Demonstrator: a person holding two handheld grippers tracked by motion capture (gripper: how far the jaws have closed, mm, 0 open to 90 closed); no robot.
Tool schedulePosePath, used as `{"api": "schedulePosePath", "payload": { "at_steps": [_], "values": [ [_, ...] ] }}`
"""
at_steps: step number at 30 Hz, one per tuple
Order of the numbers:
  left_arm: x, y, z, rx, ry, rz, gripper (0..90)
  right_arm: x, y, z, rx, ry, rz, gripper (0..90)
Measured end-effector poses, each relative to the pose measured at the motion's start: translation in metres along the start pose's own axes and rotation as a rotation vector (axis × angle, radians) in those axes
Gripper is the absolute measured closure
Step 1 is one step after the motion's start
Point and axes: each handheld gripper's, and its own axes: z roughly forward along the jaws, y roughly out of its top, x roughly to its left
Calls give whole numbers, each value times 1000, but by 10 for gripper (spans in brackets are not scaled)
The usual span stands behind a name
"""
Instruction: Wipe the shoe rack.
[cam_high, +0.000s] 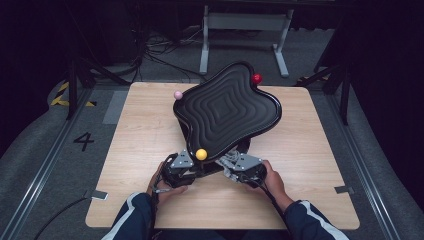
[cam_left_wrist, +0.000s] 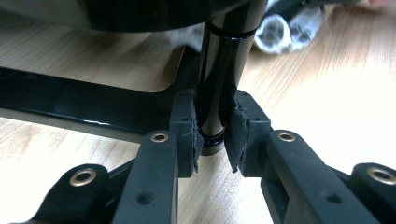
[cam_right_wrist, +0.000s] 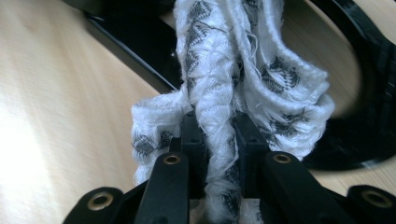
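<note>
While the left gripper (cam_left_wrist: 212, 140) clamps the tray stand's stiff, slick post (cam_left_wrist: 224, 70), right gripper (cam_right_wrist: 219, 140) fingers pinch a soft, limp cloth (cam_right_wrist: 224, 70), best held bunched.

One tray (cam_high: 227, 107), three balls (cam_high: 201, 154), seemingly one cloth (cam_right_wrist: 233, 84)

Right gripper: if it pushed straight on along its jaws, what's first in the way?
The right gripper is shut on a white patterned cloth; straight beyond it, likely the black stand base, though depth is unclear.
</note>
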Motion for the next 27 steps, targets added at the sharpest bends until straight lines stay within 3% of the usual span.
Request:
{"api": "schedulePosePath", "payload": {
  "at_steps": [5, 8, 13, 22, 27],
  "values": [
    [0, -1, 0, -5, -5, -5, 731, 16, 15, 7, -4, 40, -52, 778],
    [1, -1, 1, -8, -11, 3, 731, 21, 24, 11, -12, 81, -33, 777],
    [1, -1, 1, -11, -10, 0, 731, 34, 36, 18, -23, 106, -46, 773],
    [2, -2, 3, -20, -10, 6, 731, 35, 36, 18, -9, 81, -45, 782],
    [2, -1, 4, -27, -8, 4, 732, 19, 29, 15, 3, 81, 18, 785]
  ]
}}
